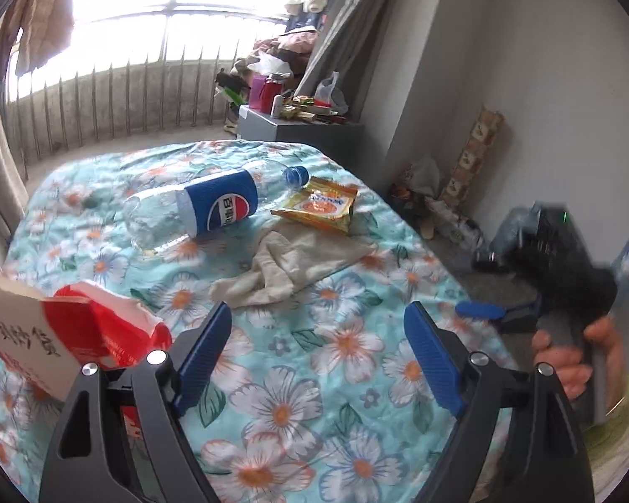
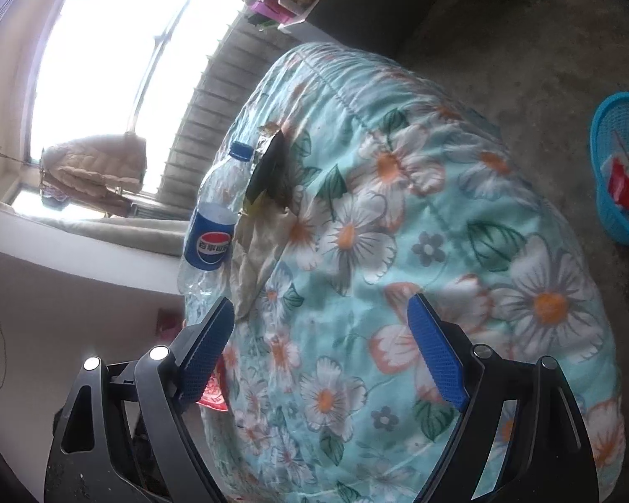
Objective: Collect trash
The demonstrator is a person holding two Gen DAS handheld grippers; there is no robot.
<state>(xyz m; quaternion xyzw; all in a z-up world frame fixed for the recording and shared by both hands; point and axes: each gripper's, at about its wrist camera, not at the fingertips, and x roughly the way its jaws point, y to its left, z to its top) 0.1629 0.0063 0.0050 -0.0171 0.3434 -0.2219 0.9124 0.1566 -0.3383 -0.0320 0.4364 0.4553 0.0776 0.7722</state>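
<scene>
A floral cloth covers the table (image 1: 314, 377). On it lie an empty Pepsi bottle (image 1: 214, 205) on its side, a yellow snack wrapper (image 1: 318, 205) beside its cap, a crumpled beige cloth (image 1: 289, 268), and a torn red-and-white carton (image 1: 63, 343) at the near left. My left gripper (image 1: 318, 352) hovers open over the cloth with nothing between its fingers. My right gripper (image 2: 320, 352), also open and empty, is over the table's near edge; it shows blurred at the right of the left wrist view, held by a hand (image 1: 574, 356). The right wrist view shows the bottle (image 2: 211, 226), wrapper (image 2: 268, 167) and beige cloth (image 2: 256, 251).
A blue basket (image 2: 608, 167) with red-and-white trash in it stands on the floor to the right of the table. A grey cabinet (image 1: 297, 130) loaded with clutter sits beyond the table by a railing. Boxes and bags line the wall at the right.
</scene>
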